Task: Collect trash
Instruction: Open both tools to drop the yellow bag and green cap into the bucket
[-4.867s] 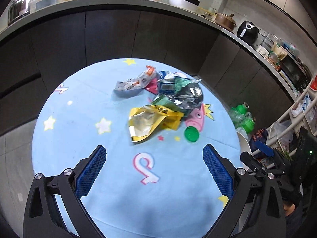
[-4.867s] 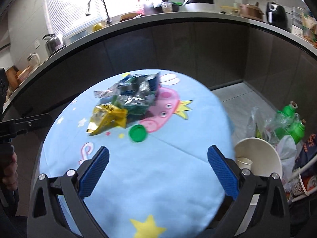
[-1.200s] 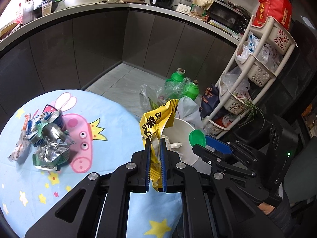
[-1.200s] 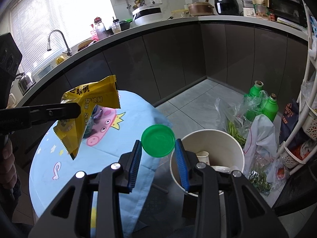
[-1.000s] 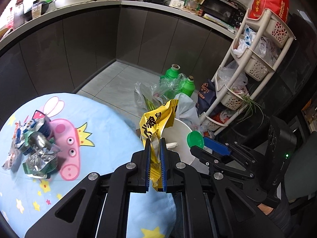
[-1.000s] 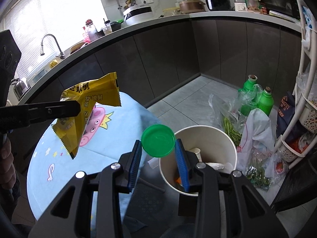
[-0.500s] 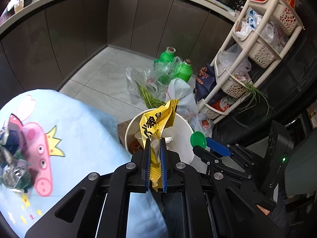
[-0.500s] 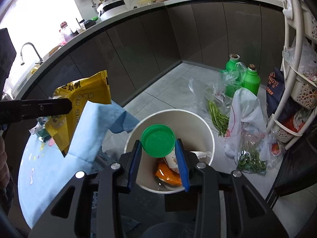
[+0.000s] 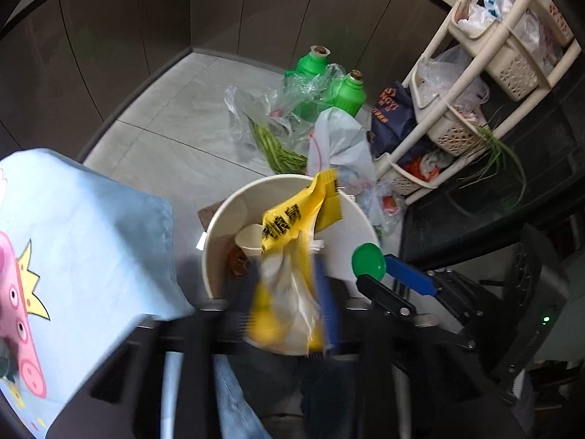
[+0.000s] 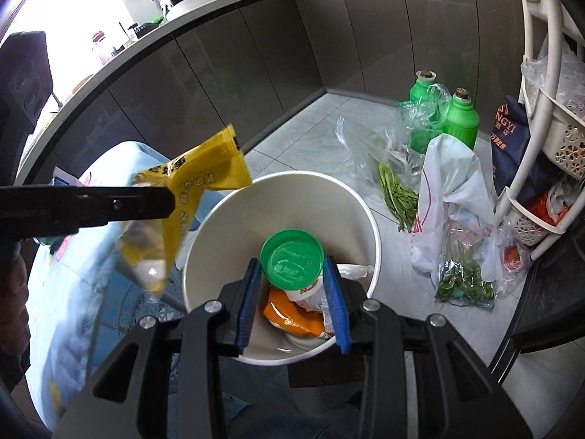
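Green lid (image 10: 291, 264) clamped in right gripper (image 10: 292, 307) above white bin (image 10: 351, 197).

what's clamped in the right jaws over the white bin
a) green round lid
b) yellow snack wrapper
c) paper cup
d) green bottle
a: in the right wrist view the green round lid sits pinched between the blue pads of the right gripper, directly above the open white bin; the yellow snack wrapper is at the left gripper instead.

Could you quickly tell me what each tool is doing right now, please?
Left tool: jaws just opening, yellow wrapper still between them.
Right tool: shut on green lid.
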Available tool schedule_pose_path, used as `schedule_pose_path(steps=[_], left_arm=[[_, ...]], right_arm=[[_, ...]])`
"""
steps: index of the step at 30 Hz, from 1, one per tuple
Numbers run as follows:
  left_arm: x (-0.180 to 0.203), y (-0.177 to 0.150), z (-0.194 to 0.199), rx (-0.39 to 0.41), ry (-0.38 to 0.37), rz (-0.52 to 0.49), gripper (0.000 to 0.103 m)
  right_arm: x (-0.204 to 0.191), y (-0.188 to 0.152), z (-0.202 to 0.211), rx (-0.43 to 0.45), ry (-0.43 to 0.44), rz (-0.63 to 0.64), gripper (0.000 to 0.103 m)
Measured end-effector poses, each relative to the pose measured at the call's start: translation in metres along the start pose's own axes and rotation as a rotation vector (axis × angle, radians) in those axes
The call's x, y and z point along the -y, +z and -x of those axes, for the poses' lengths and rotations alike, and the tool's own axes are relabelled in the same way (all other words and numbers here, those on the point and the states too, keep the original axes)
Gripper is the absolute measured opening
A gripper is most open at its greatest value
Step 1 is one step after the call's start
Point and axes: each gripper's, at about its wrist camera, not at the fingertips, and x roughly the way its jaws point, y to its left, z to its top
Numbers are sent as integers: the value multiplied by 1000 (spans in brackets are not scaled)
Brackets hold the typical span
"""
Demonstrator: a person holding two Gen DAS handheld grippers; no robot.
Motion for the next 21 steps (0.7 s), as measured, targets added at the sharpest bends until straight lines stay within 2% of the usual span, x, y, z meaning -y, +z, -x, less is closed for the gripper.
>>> schedule_pose_path(steps=[3, 6, 15, 17, 19, 20, 21], left_arm=[[-4, 0, 3, 13, 3, 16, 49], [-12, 0, 9, 38, 21, 37, 63], [-20, 0, 13, 53, 32, 52, 64], [-20, 0, 18, 71, 41, 48, 70], [-21, -1, 25, 97, 49, 50, 81], [-21, -1, 28, 109, 52, 54, 85], [-23, -1, 32, 125, 59, 61, 93]], right_arm=[[0, -2, -6, -13, 2, 6, 35], [0, -3, -13, -26, 3, 3, 35], [-9, -5, -25, -54, 14, 18, 35], [-10, -5, -29, -59, 13, 20, 36], [-11, -4, -32, -59, 6, 26, 38], [-12, -4, -32, -57, 4, 29, 49], [-13, -4, -32, -52, 0, 29, 69]])
